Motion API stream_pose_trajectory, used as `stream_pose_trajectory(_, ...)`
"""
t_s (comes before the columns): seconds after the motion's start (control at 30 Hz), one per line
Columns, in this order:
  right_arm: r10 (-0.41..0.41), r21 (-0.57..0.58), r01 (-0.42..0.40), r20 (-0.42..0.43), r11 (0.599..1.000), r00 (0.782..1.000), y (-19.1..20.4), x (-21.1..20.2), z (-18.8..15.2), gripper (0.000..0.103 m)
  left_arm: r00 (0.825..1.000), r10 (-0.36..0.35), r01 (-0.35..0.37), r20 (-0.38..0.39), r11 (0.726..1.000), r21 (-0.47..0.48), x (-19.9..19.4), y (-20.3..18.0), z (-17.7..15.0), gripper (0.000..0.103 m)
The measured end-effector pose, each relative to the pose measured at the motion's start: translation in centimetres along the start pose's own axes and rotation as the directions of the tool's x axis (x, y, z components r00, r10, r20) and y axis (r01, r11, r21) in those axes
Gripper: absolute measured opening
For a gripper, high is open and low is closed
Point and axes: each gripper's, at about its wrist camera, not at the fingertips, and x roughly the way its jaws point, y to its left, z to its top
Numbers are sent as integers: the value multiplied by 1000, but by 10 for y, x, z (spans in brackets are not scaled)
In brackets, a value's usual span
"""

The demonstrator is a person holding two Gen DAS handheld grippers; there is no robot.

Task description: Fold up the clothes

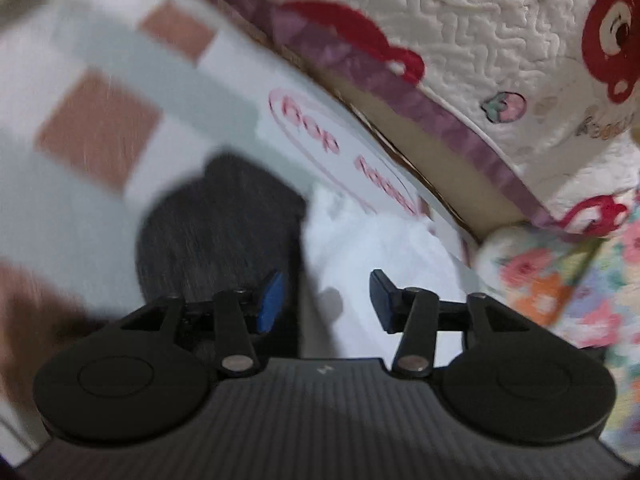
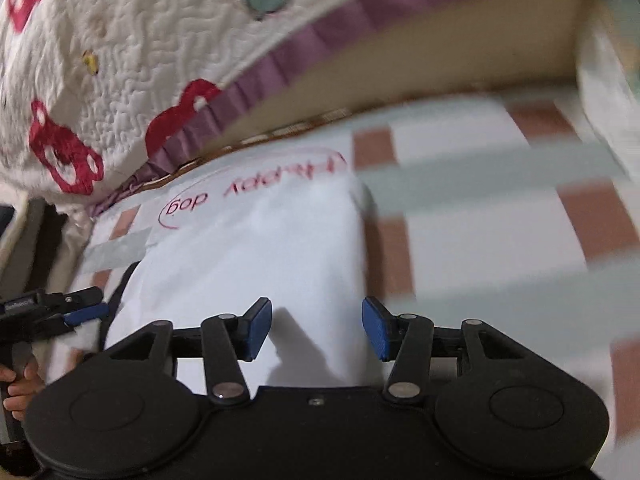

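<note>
Both hand-held grippers (image 1: 326,300) (image 2: 316,330) wide, empty.

Garment (image 2: 248,248) lies on sheet (image 2: 480,216), quilt (image 2: 132,56) behind it.

White garment (image 2: 256,256) and dark grey garment (image 1: 216,232) side by side on checked bedding.

The white garment lies flat, fairly smooth, its right edge straight, its far end reaching the pink "Happy dog" lettering. The dark grey garment, blurred, touches its left side; its fold state cannot be determined.
</note>
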Motion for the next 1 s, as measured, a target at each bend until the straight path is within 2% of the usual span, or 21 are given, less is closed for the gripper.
stream_pose_trajectory(0.1,36,77,-34,-15,996,999,-16,-7,-19,59,997,10,-9,-76,1000,9,5,-5,-18,60)
stream_pose_trajectory(0.27,106,153,-98,-45,983,993,-28,-2,-34,61,979,25,-21,-200,999,26,13,-12,-47,62)
stream_pose_trajectory(0.33,128,175,-117,-57,978,990,-32,2,-36,63,981,-5,10,-192,1000,27,18,-11,-49,65)
stream_pose_trajectory(0.4,146,194,-132,-60,972,987,-36,5,-37,65,985,-6,20,-173,997,80,20,-17,-48,68)
stream_pose_trajectory(0.47,170,210,-155,-55,965,984,-39,8,-37,65,989,31,-9,-147,989,147,20,-24,-49,68)
stream_pose_trajectory(0.6,191,191,-180,-40,965,981,-38,15,-29,67,994,33,-11,-107,979,204,23,-25,-48,72)
stream_pose_trajectory(0.63,192,185,-182,-37,966,981,-38,17,-27,67,995,8,12,-99,980,200,24,-24,-48,74)
stream_pose_trajectory(0.67,195,175,-187,-32,967,980,-36,20,-25,67,996,-16,34,-93,979,202,26,-23,-48,69)
stream_pose_trajectory(0.7,201,163,-194,-27,967,979,-33,23,-23,63,995,-17,44,-100,961,274,30,-30,-52,38)
stream_pose_trajectory(0.73,204,142,-198,-27,970,979,-29,25,-21,56,994,-18,54,-107,937,344,35,-36,-55,28)
stream_pose_trajectory(0.77,187,102,-184,-25,978,982,-22,24,-20,41,994,-17,61,-111,909,413,39,-43,-59,28)
stream_pose_trajectory(0.8,153,35,-153,-5,988,988,-11,20,-19,34,997,7,32,-78,871,490,38,-53,-67,27)
stream_pose_trajectory(0.83,112,-53,-111,29,992,993,5,11,-20,32,999,28,2,-45,830,558,38,-62,-74,27)
stream_pose_trajectory(0.9,41,-222,-20,93,975,995,39,-7,-26,30,999,51,-32,-16,811,584,36,-69,-77,26)
stream_pose_trajectory(1.0,-2,-410,66,154,910,988,78,-25,-33,29,999,48,-41,5,797,603,32,-77,-78,26)
